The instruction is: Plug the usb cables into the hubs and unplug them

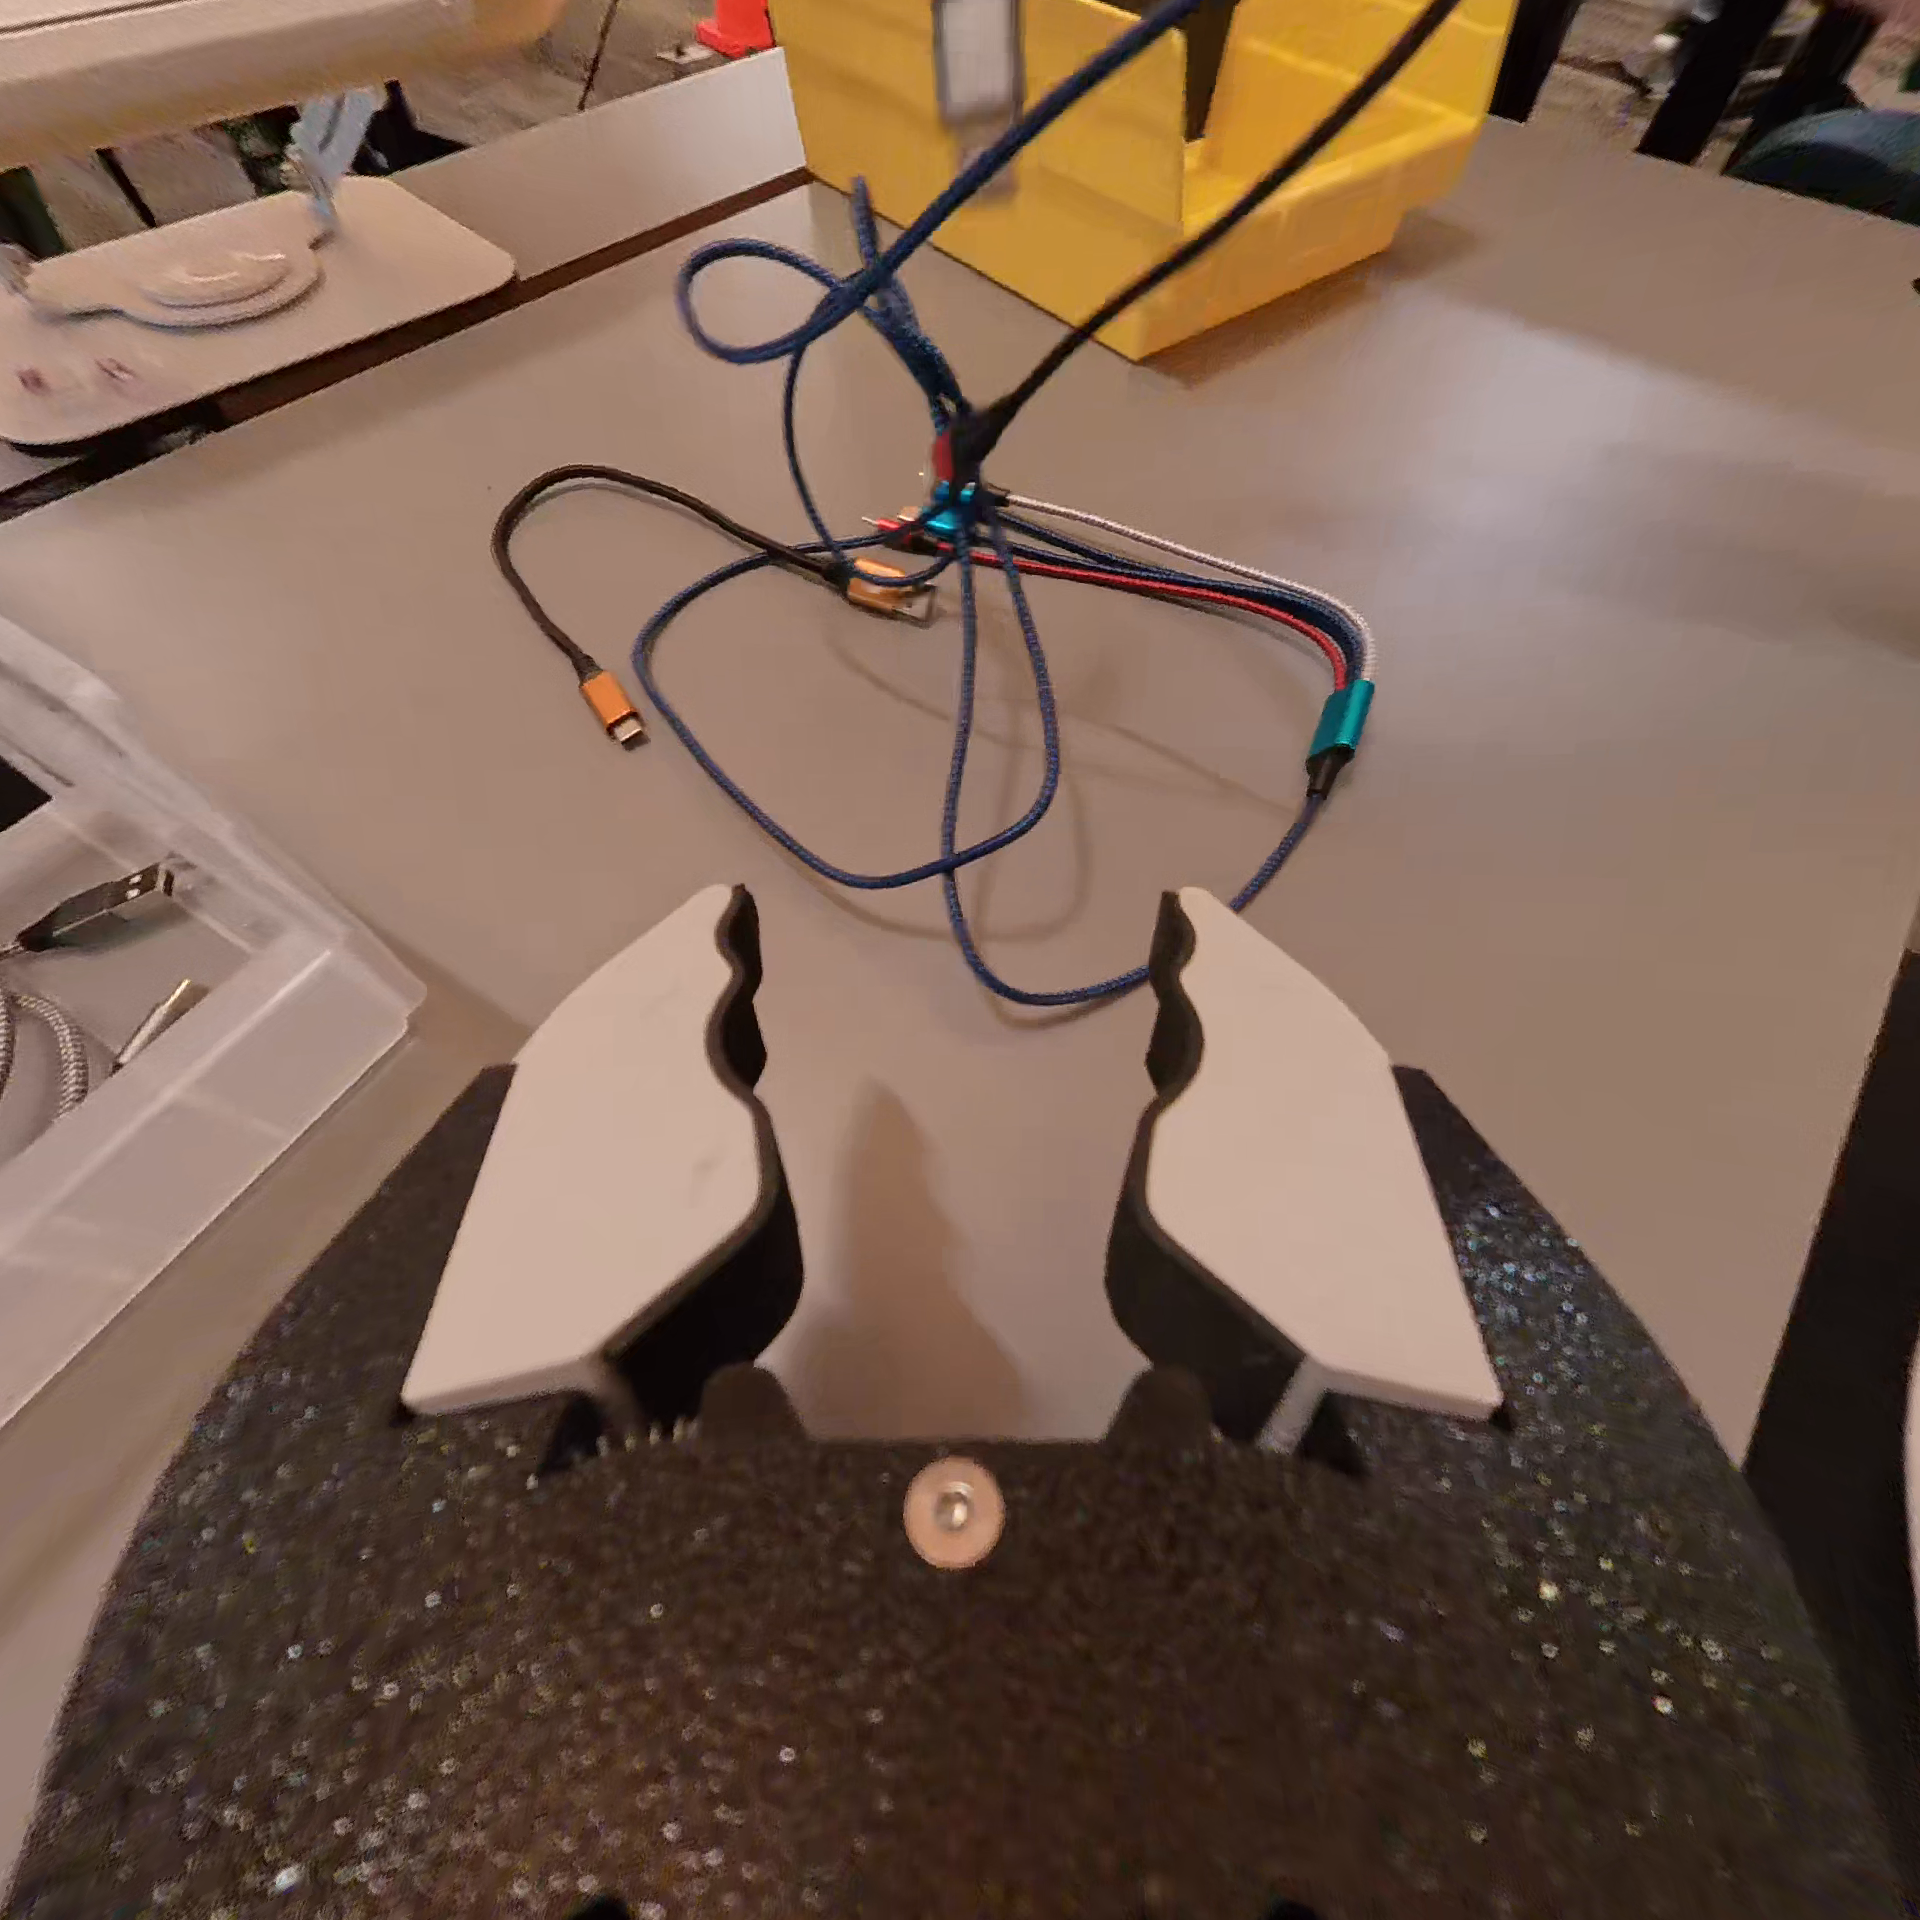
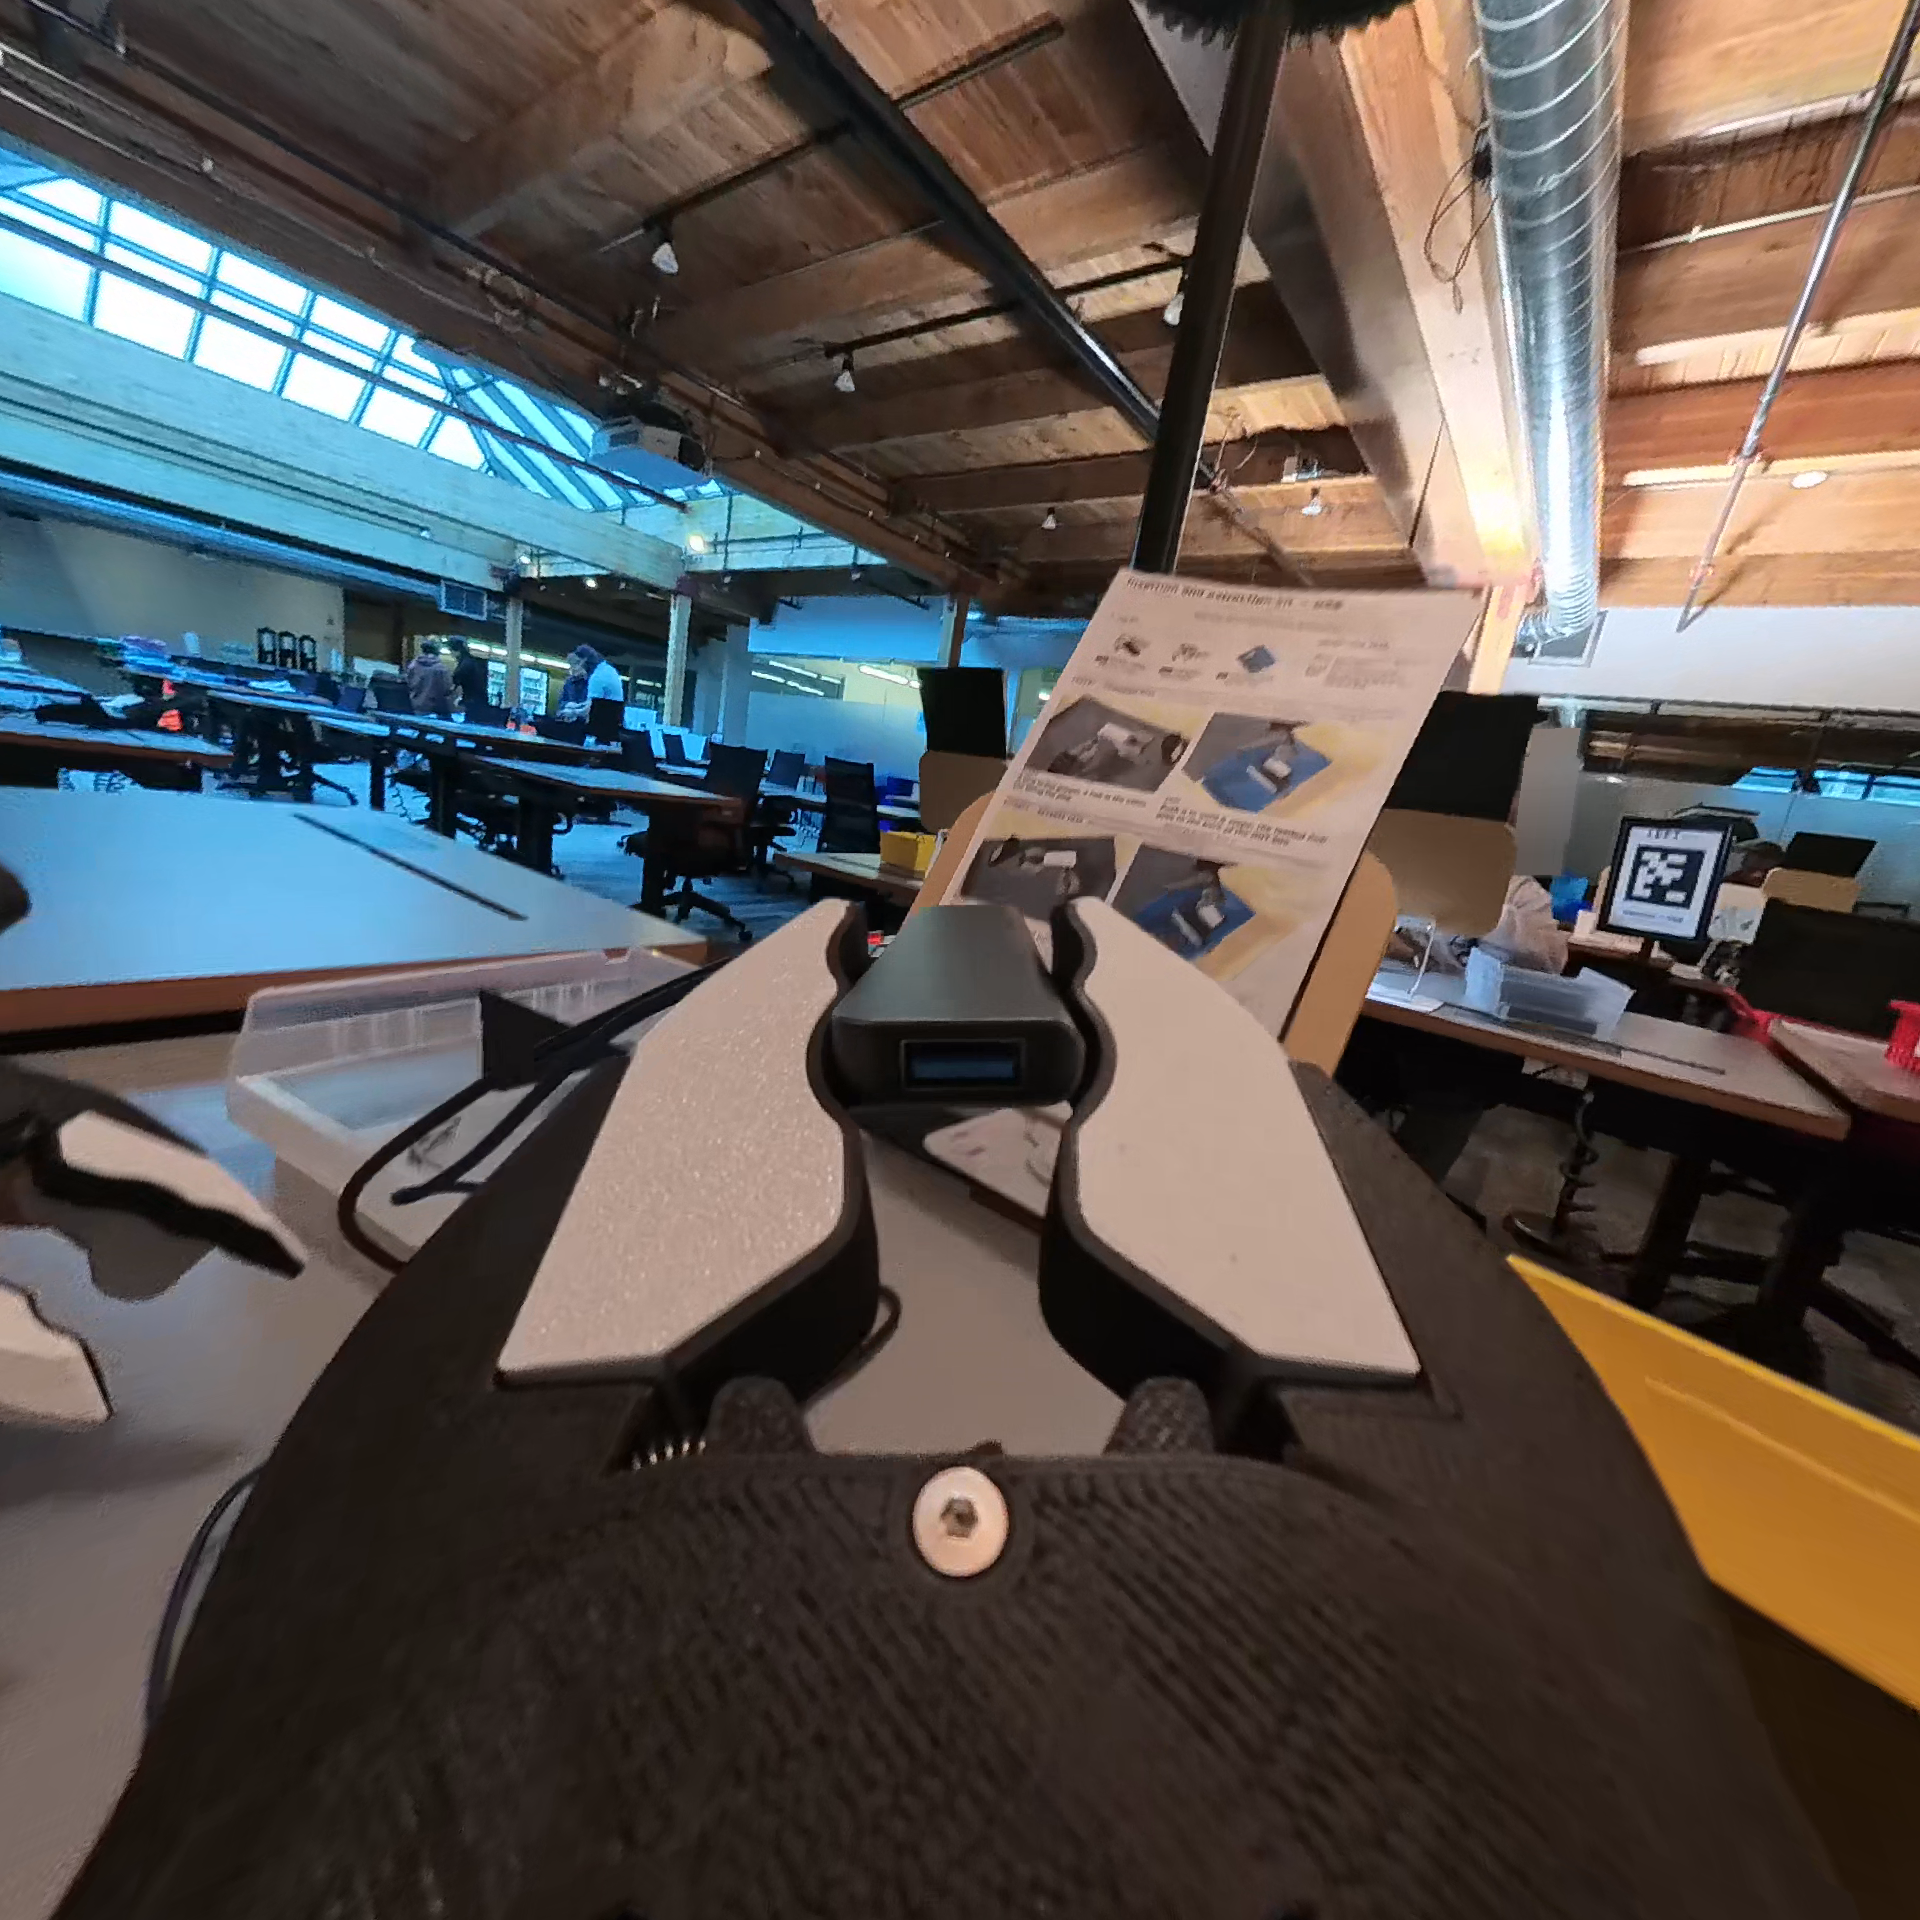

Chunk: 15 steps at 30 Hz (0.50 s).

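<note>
In the left wrist view my left gripper (image 1: 956, 914) is open and empty above the grey table (image 1: 1558, 582). Ahead of it lies a tangle of braided USB cables (image 1: 966, 675): blue ones, a multi-head cable with a teal splitter (image 1: 1340, 722), and a black cable with orange plugs (image 1: 613, 712). A blue and a black cable rise from the tangle toward the top of the view. In the right wrist view my right gripper (image 2: 956, 925) is shut on a dark grey USB hub (image 2: 951, 997), held up in the air, with its blue end port facing the camera.
A yellow bin (image 1: 1132, 166) stands at the back of the table and shows at right in the right wrist view (image 2: 1766, 1475). A clear plastic tray (image 1: 177, 1018) with more cables sits at the left. A printed instruction sheet (image 2: 1226, 769) stands behind the hub.
</note>
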{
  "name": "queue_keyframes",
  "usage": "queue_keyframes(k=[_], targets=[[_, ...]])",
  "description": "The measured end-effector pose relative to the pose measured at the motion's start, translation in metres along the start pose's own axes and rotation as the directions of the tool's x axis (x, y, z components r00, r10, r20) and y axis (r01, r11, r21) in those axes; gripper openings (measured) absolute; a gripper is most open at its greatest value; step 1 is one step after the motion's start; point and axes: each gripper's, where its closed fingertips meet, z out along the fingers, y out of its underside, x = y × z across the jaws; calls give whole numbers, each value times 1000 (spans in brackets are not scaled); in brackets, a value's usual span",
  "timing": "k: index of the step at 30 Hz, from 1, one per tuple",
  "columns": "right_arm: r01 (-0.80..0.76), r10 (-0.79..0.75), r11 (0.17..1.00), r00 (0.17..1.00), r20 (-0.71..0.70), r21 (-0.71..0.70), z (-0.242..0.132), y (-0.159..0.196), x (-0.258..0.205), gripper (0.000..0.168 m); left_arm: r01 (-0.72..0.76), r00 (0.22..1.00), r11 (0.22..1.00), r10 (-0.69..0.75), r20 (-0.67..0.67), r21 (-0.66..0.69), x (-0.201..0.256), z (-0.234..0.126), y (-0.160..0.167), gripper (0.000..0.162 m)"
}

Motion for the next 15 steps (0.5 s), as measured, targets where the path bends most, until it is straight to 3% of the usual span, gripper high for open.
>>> queue_keyframes(k=[4,10,15], targets=[[4,-5,999,1000,27,53,19,-53,19,35,59,998,997,-59,18,40,-10,3,2,70],[113,-115,986,993,7,119,49,-169,65,35,141,988,983,-147,44,120,-21,5,7,63],[248,-246,968,968,-45,38,79,-215,109,35,188,981,976,-193,35,106,-27,7,8,61]])
